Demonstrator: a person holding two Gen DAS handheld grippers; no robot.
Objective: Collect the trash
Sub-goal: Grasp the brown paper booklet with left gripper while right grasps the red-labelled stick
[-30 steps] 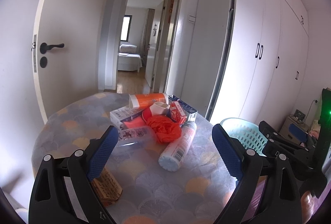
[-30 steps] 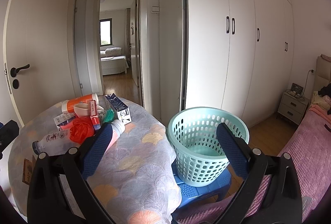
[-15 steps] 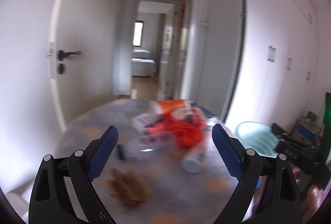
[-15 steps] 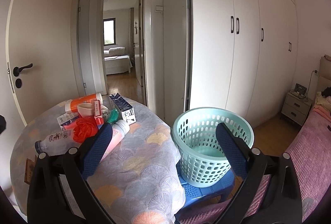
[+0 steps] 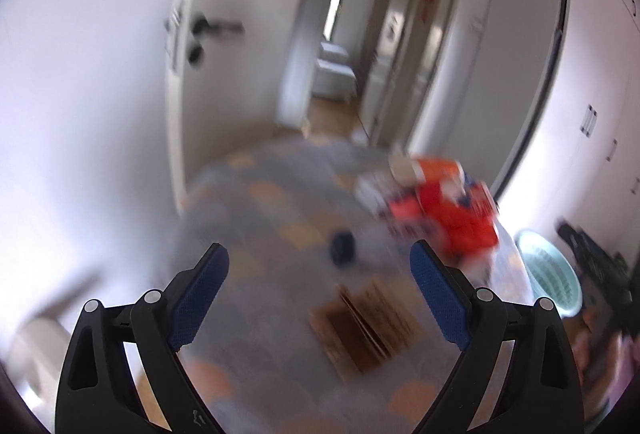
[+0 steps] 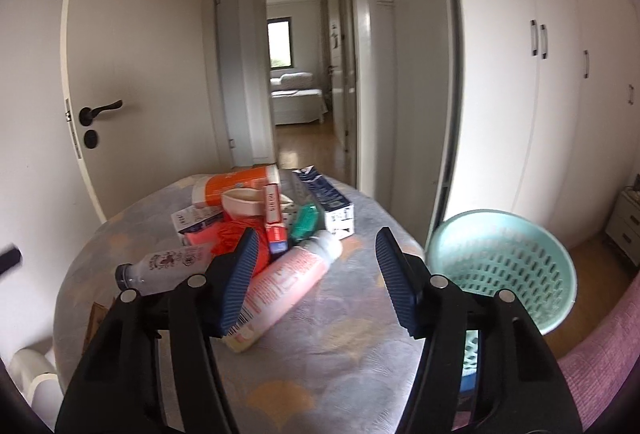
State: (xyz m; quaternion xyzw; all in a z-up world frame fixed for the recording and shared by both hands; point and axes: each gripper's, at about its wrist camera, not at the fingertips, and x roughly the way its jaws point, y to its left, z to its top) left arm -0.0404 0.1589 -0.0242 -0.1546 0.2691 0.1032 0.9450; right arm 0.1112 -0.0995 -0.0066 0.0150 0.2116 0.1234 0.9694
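Observation:
A pile of trash lies on the round patterned table (image 6: 340, 366): a pink bottle (image 6: 286, 284), a clear bottle (image 6: 164, 266), a red bag (image 6: 234, 238), an orange tube (image 6: 236, 183), a blue-white carton (image 6: 328, 199) and small boxes. My right gripper (image 6: 312, 274) is open and empty, above the table just right of the pink bottle. My left gripper (image 5: 320, 298) is open and empty over the table's left part; its view is blurred. A brown cardboard piece (image 5: 364, 326) lies between its fingers' lines. The red pile (image 5: 448, 209) sits to its right.
A mint plastic basket (image 6: 504, 270) stands on a blue stool right of the table; it also shows in the left wrist view (image 5: 548, 274). An open white door (image 6: 132, 73) and a hallway lie behind the table. White wardrobes (image 6: 560, 93) line the right wall. A pink bed cover (image 6: 600, 366) is at lower right.
My left gripper has swung left, so the pile now sits at its right and the cardboard piece is nearer centre. My right gripper has turned left from the basket toward the trash pile.

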